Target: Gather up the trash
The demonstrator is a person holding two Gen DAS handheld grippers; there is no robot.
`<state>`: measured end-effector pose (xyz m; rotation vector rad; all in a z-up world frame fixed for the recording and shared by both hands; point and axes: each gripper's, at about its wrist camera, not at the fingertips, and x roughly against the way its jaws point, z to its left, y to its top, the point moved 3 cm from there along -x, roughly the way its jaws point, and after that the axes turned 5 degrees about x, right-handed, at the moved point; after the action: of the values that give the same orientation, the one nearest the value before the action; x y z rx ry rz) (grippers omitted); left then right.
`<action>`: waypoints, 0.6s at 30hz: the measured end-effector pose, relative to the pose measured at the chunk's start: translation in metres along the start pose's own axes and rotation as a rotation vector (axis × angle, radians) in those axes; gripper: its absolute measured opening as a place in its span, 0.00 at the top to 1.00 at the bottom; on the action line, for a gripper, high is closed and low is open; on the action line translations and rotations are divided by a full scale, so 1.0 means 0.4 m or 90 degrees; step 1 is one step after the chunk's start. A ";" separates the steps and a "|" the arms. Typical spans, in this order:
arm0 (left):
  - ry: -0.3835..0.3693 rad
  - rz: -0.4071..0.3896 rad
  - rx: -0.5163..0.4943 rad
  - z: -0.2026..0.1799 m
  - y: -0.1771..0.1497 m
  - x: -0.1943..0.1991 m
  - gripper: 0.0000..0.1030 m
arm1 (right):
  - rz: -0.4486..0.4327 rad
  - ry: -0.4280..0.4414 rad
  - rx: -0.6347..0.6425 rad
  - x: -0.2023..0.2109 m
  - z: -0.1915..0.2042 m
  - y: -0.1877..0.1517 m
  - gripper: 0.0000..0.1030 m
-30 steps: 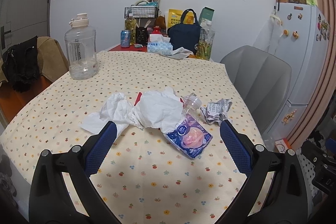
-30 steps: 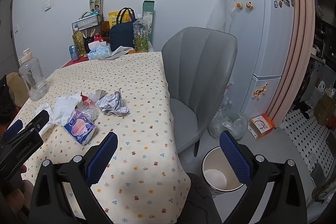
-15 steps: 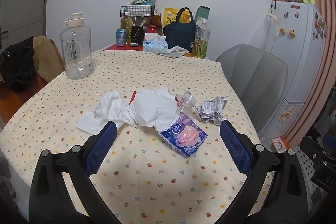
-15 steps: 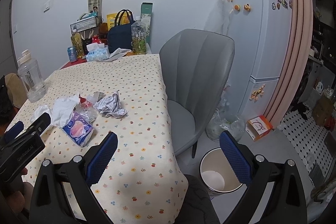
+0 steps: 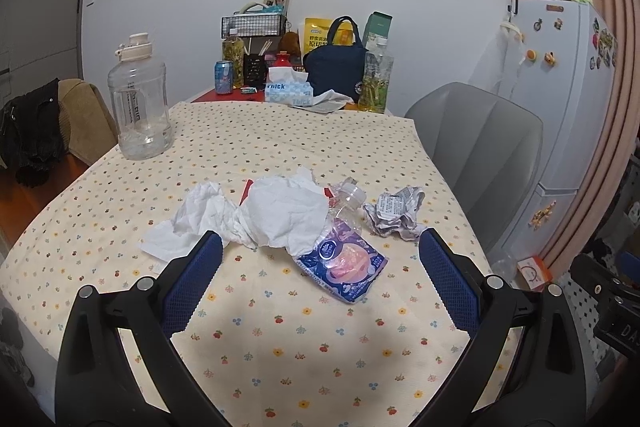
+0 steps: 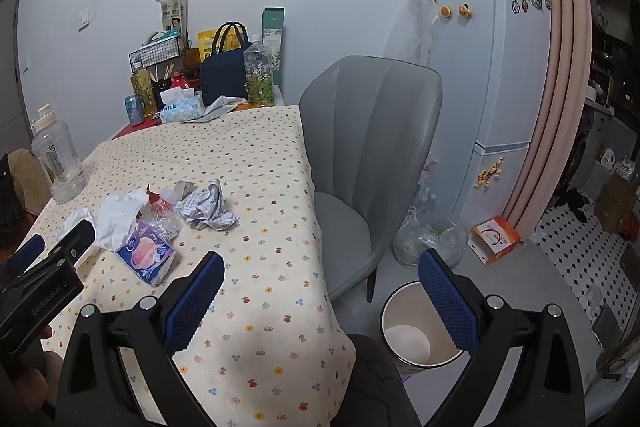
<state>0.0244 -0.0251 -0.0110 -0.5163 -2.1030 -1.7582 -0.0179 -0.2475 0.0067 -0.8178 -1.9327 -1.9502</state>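
Note:
A pile of trash lies mid-table: crumpled white tissues (image 5: pixel 256 215), a blue and pink wrapper (image 5: pixel 342 263), a clear crushed plastic bottle (image 5: pixel 346 201) and a crumpled printed paper ball (image 5: pixel 394 213). My left gripper (image 5: pixel 318 279) is open and empty, just short of the pile. The same pile shows in the right wrist view: tissues (image 6: pixel 118 213), wrapper (image 6: pixel 146 255), paper ball (image 6: pixel 206 207). My right gripper (image 6: pixel 320 301) is open and empty above the table's right edge. A white trash bin (image 6: pixel 416 331) stands on the floor to the right.
A big clear water jug (image 5: pixel 140 99) stands at the table's left. Tissue box (image 5: pixel 288 91), blue bag (image 5: pixel 334 71), bottles and a can crowd the far end. A grey chair (image 6: pixel 368 163) stands at the right side, with a fridge (image 6: pixel 500 75) and floor clutter behind it.
Both grippers have pulled back a little and stay open; the trash pile looks slightly farther off. Nothing on the table has moved.

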 end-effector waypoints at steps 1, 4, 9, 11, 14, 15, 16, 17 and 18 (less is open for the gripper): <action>-0.001 0.001 0.000 0.000 0.000 0.000 0.06 | -0.001 0.001 -0.001 0.000 -0.002 0.001 0.07; 0.001 -0.004 -0.005 -0.003 0.001 0.005 0.06 | -0.004 0.000 -0.003 0.004 -0.009 0.002 0.07; -0.001 0.002 -0.008 -0.005 0.001 0.001 0.06 | 0.002 -0.002 -0.011 -0.006 -0.017 0.001 0.07; -0.001 0.003 -0.009 -0.004 0.001 -0.002 0.06 | 0.001 -0.002 -0.009 -0.006 -0.015 0.001 0.07; -0.003 0.006 -0.005 -0.003 0.001 -0.006 0.06 | 0.001 -0.001 -0.006 -0.006 -0.011 0.001 0.07; -0.003 0.006 -0.005 -0.003 0.001 -0.007 0.06 | 0.001 -0.001 -0.005 -0.006 -0.010 0.001 0.07; -0.003 0.006 -0.005 -0.003 0.001 -0.007 0.06 | 0.002 -0.001 -0.004 -0.007 -0.009 0.000 0.07; -0.003 0.006 -0.005 -0.003 0.000 -0.007 0.06 | 0.003 0.000 -0.004 -0.008 -0.009 -0.001 0.07; -0.004 0.006 -0.005 -0.003 0.000 -0.007 0.06 | 0.003 0.001 -0.004 -0.009 -0.008 -0.001 0.07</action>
<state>0.0269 -0.0264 -0.0121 -0.5328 -2.0953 -1.7626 -0.0159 -0.2513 0.0047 -0.8222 -1.9230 -1.9539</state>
